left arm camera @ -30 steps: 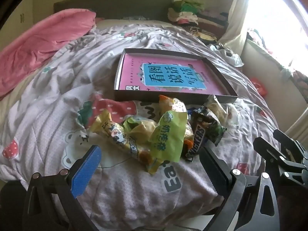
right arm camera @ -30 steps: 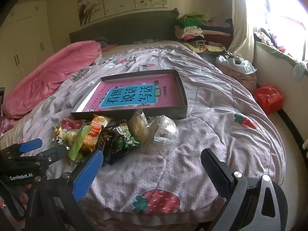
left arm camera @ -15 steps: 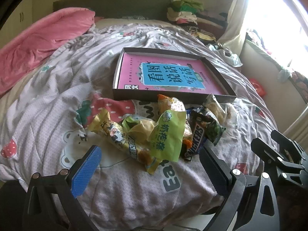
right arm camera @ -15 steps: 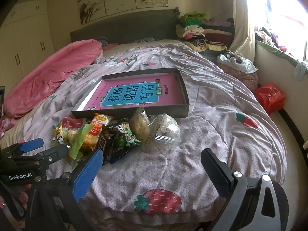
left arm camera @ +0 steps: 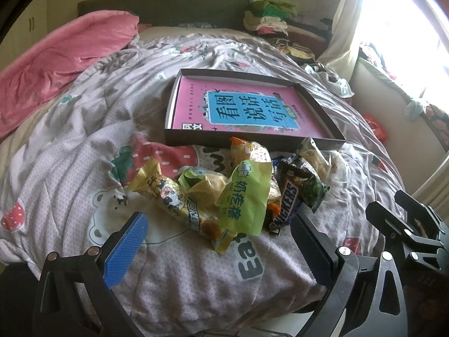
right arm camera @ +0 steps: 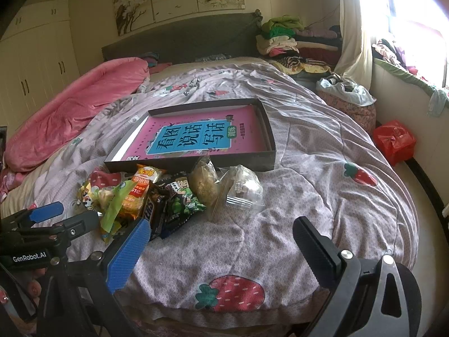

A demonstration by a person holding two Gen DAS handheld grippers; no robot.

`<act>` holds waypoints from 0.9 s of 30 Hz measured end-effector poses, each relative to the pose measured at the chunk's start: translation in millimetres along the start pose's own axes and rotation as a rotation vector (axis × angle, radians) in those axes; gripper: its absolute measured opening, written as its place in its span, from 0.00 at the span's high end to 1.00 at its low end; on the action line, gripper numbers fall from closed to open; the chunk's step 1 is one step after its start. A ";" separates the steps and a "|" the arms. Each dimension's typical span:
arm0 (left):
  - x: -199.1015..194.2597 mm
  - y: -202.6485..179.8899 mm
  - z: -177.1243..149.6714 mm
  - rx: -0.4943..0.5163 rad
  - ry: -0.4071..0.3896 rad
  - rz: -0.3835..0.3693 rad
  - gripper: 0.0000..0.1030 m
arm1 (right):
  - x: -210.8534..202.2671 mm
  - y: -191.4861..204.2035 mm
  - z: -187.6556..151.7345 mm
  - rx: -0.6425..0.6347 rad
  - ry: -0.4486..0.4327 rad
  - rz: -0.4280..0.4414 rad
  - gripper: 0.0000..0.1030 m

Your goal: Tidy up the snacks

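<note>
A heap of snack packets lies on the quilt in front of a shallow dark box [left arm camera: 247, 136] with a pink book inside. The heap holds a green packet [left arm camera: 244, 196], a yellow cartoon packet [left arm camera: 174, 199], a Snickers bar [left arm camera: 286, 202] and clear bags [right arm camera: 244, 188]. My left gripper [left arm camera: 219, 241] is open and empty, just short of the heap. My right gripper [right arm camera: 221, 241] is open and empty, near the heap's right side. The box also shows in the right wrist view [right arm camera: 261, 158], as does the Snickers bar [right arm camera: 153, 210].
The bed's strawberry quilt [right arm camera: 322, 146] slopes off to the right. A pink duvet [left arm camera: 56, 56] lies at the left. Folded clothes [right arm camera: 283, 39] are stacked by the headboard. A red bag [right arm camera: 394, 140] sits on the floor by the window wall.
Both views have shifted slightly, with the box and heap sitting a little lower in the frames. The snacks have not moved. Both grippers stay open.
</note>
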State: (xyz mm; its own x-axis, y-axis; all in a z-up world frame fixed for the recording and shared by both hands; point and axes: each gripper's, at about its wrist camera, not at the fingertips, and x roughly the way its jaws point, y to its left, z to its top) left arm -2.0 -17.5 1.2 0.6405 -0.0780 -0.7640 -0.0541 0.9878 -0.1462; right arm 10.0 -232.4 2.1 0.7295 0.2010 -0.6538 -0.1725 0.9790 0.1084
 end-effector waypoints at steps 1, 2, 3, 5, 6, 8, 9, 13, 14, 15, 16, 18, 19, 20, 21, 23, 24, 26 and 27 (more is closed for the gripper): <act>0.1 -0.9 -0.3 0.001 0.000 0.002 0.02 | 0.1 0.1 0.0 0.000 0.000 0.000 0.01; 0.3 -0.7 -0.2 0.001 0.001 0.002 0.02 | 0.2 0.2 -0.1 -0.001 0.001 -0.001 0.01; 0.3 -0.6 -0.2 0.001 0.002 0.001 0.02 | 0.1 0.0 -0.2 -0.001 0.001 0.000 0.01; 1.1 -0.3 -0.2 0.000 0.003 0.000 0.02 | 0.2 -0.1 -0.2 0.000 0.000 0.000 0.01; 1.0 -0.7 -0.5 0.000 0.002 0.001 0.02 | 0.3 -0.1 -0.2 -0.001 0.000 0.000 0.01; 1.3 -0.6 -0.5 0.001 0.001 0.001 0.02 | 0.4 -0.2 -0.1 0.000 0.001 0.000 0.01; 1.6 -0.5 -0.5 0.000 0.002 0.002 0.02 | 0.4 -0.2 0.1 0.000 0.001 0.000 0.01; 2.4 -0.7 -1.0 -0.001 0.003 0.002 0.02 | 0.6 -0.9 -0.3 0.004 0.001 0.001 0.01; 2.5 -0.6 -1.1 -0.001 0.003 0.001 0.02 | 0.9 -1.0 -1.2 0.004 0.002 0.001 0.01; 2.6 -0.6 -1.2 -0.002 0.003 0.001 0.02 | 1.5 -1.1 -1.7 0.005 0.003 0.003 0.01; 2.6 -0.8 -1.1 -0.001 0.004 0.001 0.02 | 1.5 -1.0 -1.7 0.005 0.003 0.002 0.01; 4.4 -0.6 -1.8 -0.002 0.005 0.000 0.02 | 1.5 -1.2 -1.5 0.005 0.002 0.003 0.01; 5.4 -0.4 -2.0 -0.003 0.007 -0.001 0.02 | 1.6 -1.1 -1.5 0.005 0.002 0.002 0.01; 5.1 -0.7 -2.4 -0.004 0.006 -0.001 0.02 | 1.6 -1.1 -1.3 0.005 0.002 0.002 0.01; 5.0 -1.0 -2.5 -0.003 0.005 0.001 0.02 | 1.6 -1.2 -1.2 0.007 0.004 0.003 0.01; 5.1 -0.8 -2.8 -0.003 0.006 -0.001 0.02 | 2.0 -1.5 -1.8 0.008 0.004 0.004 0.01; 5.3 -0.8 -2.9 -0.003 0.006 -0.001 0.02 | 2.0 -1.5 -1.7 0.008 0.004 0.005 0.01; 5.2 -1.0 -2.8 -0.002 0.005 0.000 0.02 | 2.2 -1.3 -2.3 0.009 0.003 0.005 0.01; 6.3 -1.0 -3.1 -0.002 0.006 0.000 0.02 | 2.3 -1.4 -2.1 0.010 0.004 0.006 0.01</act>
State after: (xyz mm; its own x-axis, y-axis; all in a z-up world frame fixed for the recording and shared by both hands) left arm -0.3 -19.4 -5.4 0.6358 -0.0787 -0.7678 -0.0556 0.9875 -0.1473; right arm 10.5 -233.4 -1.1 0.7259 0.2065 -0.6561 -0.1704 0.9781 0.1194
